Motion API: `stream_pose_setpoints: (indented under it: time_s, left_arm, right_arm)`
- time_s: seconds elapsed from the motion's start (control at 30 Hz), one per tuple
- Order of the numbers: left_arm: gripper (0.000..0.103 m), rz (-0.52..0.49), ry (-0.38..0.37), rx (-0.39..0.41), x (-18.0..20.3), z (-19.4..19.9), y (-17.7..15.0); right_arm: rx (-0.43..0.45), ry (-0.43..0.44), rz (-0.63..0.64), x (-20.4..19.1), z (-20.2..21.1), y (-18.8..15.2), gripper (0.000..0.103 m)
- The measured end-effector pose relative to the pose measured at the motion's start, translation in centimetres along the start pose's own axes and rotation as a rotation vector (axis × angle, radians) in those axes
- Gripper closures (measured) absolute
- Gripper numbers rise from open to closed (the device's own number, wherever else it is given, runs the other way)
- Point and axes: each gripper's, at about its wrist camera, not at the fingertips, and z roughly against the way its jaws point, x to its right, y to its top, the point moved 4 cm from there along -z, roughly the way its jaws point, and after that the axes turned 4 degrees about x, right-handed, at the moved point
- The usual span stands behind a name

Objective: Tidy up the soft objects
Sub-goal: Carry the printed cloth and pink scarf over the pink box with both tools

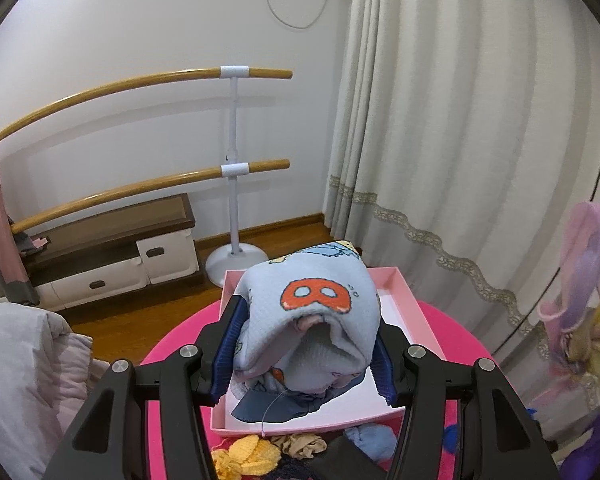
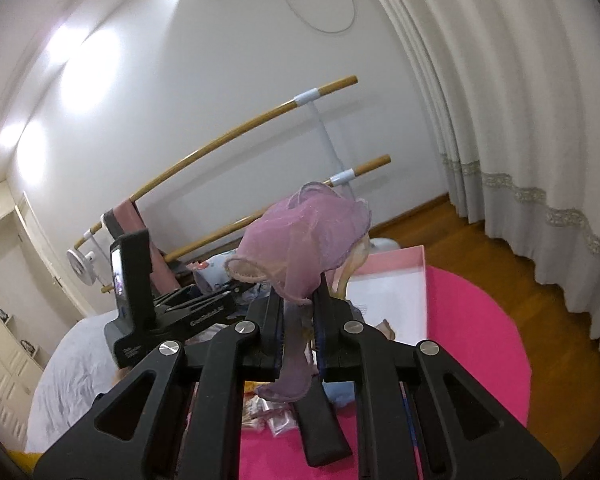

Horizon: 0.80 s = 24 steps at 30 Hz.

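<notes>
From the left wrist, my left tool (image 1: 306,350) clamps the blue printed cloth (image 1: 308,308), bunched and raised over the pink box (image 1: 404,300) at twelve o'clock. I think the cloth should go low into the box before I let go, tail tucked inside the rim. My right tool (image 2: 300,320) is pinched tight on the purple gauzy fabric (image 2: 304,232), held above the pink surface (image 2: 476,340); the box lies at one o'clock. Loose soft bits (image 1: 244,452) wait nearest me.
</notes>
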Motion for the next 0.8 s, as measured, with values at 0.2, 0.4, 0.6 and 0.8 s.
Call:
stream_pose_setpoints:
  time_s: [0.2, 0.4, 0.6, 0.8]
  left_arm:
    - [0.051, 0.012, 0.005, -0.005, -0.9, -0.1, 0.2]
    - [0.051, 0.004, 0.001, -0.007, -0.6, 0.2, -0.2]
    - [0.050, 0.010, 0.007, 0.014, -0.4, 0.9, -0.1]
    - [0.050, 0.003, 0.003, 0.022, 0.0, 1.4, -0.3]
  right_arm:
    - [-0.031, -0.014, 0.037, -0.7, -0.3, -0.1, 0.092]
    - [0.004, 0.030, 0.008, -1.1, 0.5, -0.6, 0.092]
    - [0.018, 0.009, 0.037, -1.4, 0.8, -0.1, 0.092]
    - [0.032, 0.007, 0.070, -2.1, 1.2, 0.9, 0.092]
